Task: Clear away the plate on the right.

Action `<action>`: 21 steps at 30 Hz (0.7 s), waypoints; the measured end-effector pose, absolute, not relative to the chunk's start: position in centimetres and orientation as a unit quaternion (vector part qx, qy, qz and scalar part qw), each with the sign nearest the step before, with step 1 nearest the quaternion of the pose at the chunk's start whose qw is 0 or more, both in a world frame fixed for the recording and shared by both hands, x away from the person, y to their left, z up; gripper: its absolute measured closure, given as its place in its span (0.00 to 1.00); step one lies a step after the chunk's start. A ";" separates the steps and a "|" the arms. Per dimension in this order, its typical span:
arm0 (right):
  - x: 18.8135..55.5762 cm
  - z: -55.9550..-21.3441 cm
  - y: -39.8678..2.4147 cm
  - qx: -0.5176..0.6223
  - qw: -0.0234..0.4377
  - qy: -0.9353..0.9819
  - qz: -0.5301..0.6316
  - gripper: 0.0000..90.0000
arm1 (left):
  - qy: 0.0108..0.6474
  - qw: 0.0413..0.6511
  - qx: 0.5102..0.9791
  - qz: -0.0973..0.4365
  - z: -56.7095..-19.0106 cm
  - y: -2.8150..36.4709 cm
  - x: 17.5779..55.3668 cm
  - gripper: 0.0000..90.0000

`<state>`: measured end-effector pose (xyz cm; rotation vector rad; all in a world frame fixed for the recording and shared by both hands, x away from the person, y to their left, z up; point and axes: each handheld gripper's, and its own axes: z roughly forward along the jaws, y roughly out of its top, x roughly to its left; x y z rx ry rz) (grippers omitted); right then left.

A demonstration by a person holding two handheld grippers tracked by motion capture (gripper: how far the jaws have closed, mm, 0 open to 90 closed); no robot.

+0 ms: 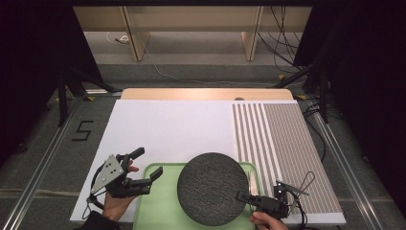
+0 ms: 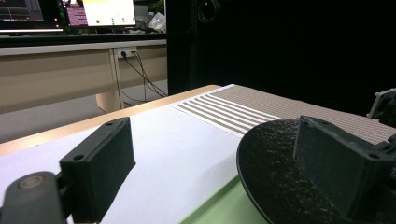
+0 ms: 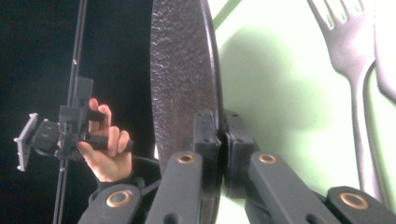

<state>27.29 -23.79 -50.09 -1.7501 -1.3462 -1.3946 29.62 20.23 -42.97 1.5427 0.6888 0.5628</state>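
White table (image 1: pixel 167 124) with a striped mat (image 1: pixel 282 148) at right and a green tray (image 1: pixel 158 203) at its near edge.

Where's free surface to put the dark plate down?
Free: the white sheet beyond the green tray, and the striped mat at right. Crowded: the tray, with the dark plate pinched by the right hand-held gripper and the left hand-held gripper open above it.
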 end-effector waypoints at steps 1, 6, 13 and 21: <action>27.3 -50.1 -23.7 -0.646 0.264 -0.499 -0.514 0.96 | 0.301 0.629 0.673 0.245 -43.0 20.2 29.6 0.13; 27.2 -50.1 -23.2 -0.644 0.267 -0.507 -0.507 0.96 | 0.301 0.629 0.673 0.245 -43.0 20.2 29.6 0.13; 27.2 -50.2 -22.7 -0.645 0.266 -0.519 -0.494 0.96 | 0.300 0.629 0.674 0.245 -43.0 20.2 29.6 0.13; 27.2 -50.4 -22.2 -0.645 0.266 -0.534 -0.478 0.96 | 0.300 0.629 0.674 0.245 -43.0 20.2 29.6 0.13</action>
